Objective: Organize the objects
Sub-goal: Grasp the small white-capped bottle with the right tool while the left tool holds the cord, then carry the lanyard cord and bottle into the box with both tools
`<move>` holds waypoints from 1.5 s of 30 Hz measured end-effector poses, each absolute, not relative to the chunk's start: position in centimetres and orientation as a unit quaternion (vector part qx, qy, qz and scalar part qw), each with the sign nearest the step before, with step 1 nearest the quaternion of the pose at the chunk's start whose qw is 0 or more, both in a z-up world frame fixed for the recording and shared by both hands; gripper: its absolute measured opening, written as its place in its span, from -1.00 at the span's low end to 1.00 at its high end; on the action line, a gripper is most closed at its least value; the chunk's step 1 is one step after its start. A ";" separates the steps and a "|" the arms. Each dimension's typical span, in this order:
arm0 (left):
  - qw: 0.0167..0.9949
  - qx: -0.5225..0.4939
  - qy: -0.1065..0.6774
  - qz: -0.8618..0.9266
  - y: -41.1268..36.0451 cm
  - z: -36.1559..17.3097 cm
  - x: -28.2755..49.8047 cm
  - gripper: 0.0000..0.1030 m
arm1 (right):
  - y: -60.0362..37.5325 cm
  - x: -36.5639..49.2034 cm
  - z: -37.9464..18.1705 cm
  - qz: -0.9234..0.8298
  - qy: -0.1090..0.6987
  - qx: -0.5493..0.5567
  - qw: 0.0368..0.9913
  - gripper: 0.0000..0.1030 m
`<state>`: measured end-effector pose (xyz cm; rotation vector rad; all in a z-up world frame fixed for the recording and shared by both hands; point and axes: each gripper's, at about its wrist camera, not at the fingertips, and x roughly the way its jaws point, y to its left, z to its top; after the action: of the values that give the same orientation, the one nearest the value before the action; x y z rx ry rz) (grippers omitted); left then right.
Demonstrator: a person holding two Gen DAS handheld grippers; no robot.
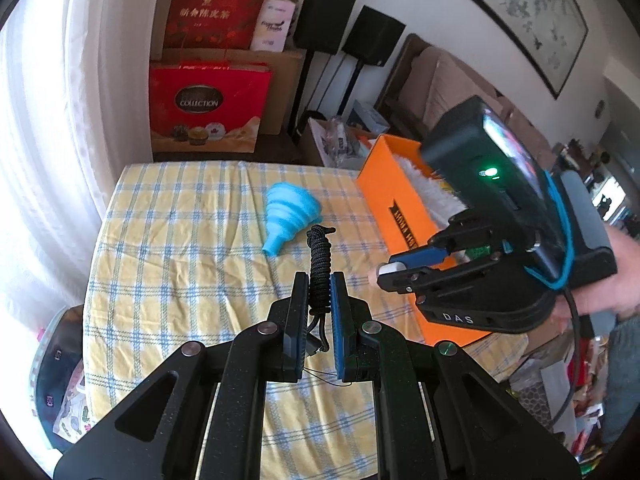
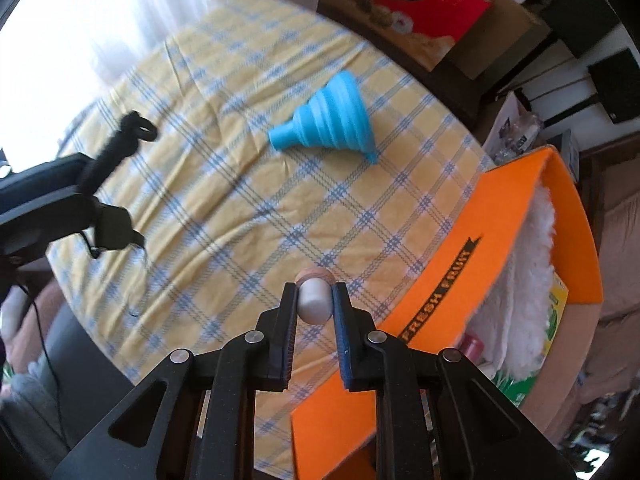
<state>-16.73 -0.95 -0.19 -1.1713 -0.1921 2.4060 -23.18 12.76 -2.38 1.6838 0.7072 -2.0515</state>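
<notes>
My left gripper [image 1: 320,280] is shut on a coiled black cord [image 1: 320,264] and holds it above the yellow checked tablecloth [image 1: 180,240]. My right gripper [image 2: 315,290] is shut on a small white cylinder with a tan end [image 2: 315,304], beside the orange box [image 2: 460,240]. The right gripper also shows in the left wrist view [image 1: 404,266], next to the orange box [image 1: 396,208]. A blue collapsible funnel [image 1: 290,212] lies on its side mid-table; it also shows in the right wrist view [image 2: 328,118]. The left gripper with the cord [image 2: 116,144] is at the left there.
The orange box holds white fluffy material [image 2: 532,280] and other items. Red gift boxes [image 1: 208,108], cardboard boxes and black speakers [image 1: 324,20] stand behind the table. A white curtain [image 1: 48,160] hangs at the left. Clutter lies on the floor at the right [image 1: 560,380].
</notes>
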 end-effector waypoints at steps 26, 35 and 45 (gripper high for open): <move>0.219 -0.422 -0.034 0.879 6.3 3.1 -16.2 -0.81 | 22.3 -16.4 6.1 -0.889 0.067 0.438 0.119 -0.69; 0.251 -0.412 -0.025 0.875 10.7 4.7 -15.5 -0.81 | 26.4 -14.4 7.2 -0.906 0.027 0.412 0.094 -0.69; 0.277 -0.407 -0.005 0.870 16.2 5.8 -15.1 -0.81 | 31.5 -12.5 8.7 -0.920 -0.009 0.388 0.050 -0.69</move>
<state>-15.14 16.21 5.79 -1.0935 -0.0142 2.3380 -12.52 31.54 8.68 1.1803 -0.0287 -2.8037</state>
